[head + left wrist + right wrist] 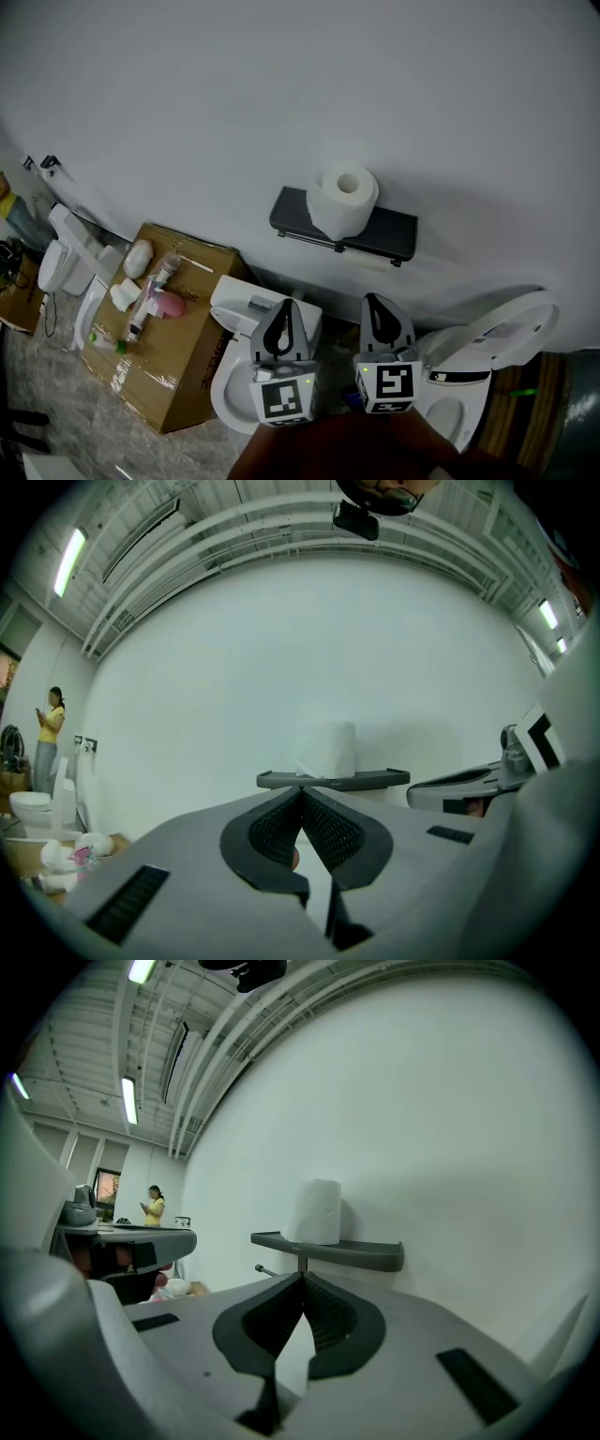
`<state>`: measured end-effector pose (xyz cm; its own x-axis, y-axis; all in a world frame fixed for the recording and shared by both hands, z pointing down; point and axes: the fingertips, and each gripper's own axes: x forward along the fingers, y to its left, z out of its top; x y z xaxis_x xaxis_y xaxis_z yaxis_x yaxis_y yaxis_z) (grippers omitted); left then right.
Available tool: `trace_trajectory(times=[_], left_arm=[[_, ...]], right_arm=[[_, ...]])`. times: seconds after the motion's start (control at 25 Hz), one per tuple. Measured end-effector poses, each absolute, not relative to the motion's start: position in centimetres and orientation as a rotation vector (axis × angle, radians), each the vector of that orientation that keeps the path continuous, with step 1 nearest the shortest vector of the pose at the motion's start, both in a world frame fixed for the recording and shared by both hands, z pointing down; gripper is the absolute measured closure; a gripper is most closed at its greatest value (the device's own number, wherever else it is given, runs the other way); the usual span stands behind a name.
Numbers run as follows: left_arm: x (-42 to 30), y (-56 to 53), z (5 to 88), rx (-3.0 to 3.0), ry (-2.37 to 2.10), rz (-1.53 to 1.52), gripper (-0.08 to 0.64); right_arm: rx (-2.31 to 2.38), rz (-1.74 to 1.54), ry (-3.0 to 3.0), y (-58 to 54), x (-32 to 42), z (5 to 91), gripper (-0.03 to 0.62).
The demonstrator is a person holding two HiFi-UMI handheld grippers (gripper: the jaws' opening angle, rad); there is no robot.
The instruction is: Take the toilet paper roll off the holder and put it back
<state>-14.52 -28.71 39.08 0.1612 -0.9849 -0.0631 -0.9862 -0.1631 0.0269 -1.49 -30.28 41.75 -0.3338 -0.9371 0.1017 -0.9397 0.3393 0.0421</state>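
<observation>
A white toilet paper roll (343, 200) stands upright on the left part of a dark wall-mounted holder shelf (394, 234). Both grippers hang side by side below it, well short of the shelf and touching nothing. My left gripper (287, 305) is shut and empty, its jaws meeting at the tip. My right gripper (372, 300) is shut too, with nothing held. In the left gripper view the roll (330, 750) and shelf (375, 780) lie straight ahead of the gripper (301, 789). In the right gripper view the roll (316, 1211) stands on the shelf (366, 1253) just above the gripper (302, 1277).
A thin rod (265, 1270) pokes out under the shelf. White toilets stand below the grippers (234, 309) and to the right (497, 337). A cardboard box (178, 366) with several toiletries is at the left. A person in yellow (47, 733) stands far off.
</observation>
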Motion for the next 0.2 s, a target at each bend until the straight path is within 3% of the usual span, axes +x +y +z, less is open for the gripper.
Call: trace_trajectory(times=[0.2], left_arm=[[-14.61, -28.75, 39.13, -2.380, 2.023, 0.104, 0.548]], right_arm=[[1.762, 0.038, -2.488, -30.35, -1.42, 41.55, 0.575]])
